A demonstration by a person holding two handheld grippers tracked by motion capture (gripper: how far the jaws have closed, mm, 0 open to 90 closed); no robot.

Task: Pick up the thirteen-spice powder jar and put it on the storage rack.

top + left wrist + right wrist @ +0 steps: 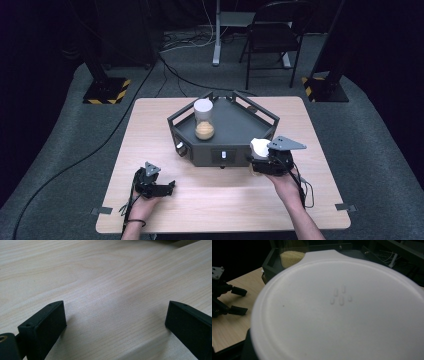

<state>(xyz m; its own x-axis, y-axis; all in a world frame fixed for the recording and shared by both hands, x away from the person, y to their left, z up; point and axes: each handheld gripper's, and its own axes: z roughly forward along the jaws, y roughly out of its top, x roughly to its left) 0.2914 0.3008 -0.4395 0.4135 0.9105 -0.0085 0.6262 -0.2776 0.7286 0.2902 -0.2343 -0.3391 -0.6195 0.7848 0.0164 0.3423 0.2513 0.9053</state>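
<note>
Fingers, left gripper (115,322): two black pads (43,326) standing wide apart, nothing between them, bare pale wood grain below. In the high view this gripper (159,187) rests on the tabletop (210,200) near its front left corner, held in the person's left hand (141,205), grey three-cornered plate on top, cable trailing toward the front edge.

Fingers, right gripper (258,156): drawn in to their narrowest, clamped on a white lid (260,146). Gripper held in the person's right hand (285,182), lifted off the wood, just at the front right corner of the grey tray (235,127). In the right gripper view the white lid (342,312) is a round, flat disc with a raised rim and a small cluster of oval bumps near its middle; it covers the jaws, so the contact itself is hidden.

Grey tray: angular, low-walled, dark, standing at the middle of the tabletop toward the back edge; knobs and a small white switch on its front face.

Clear jar (204,119): upright inside the tray, toward its left wall; white top, yellowish grains (204,131) filling the bottom part. The right gripper view shows the same grains (292,257) behind the lid's far edge.

Floor beyond the back edge: folding chair (272,35), cables, two stand bases with yellow-black striping.
</note>
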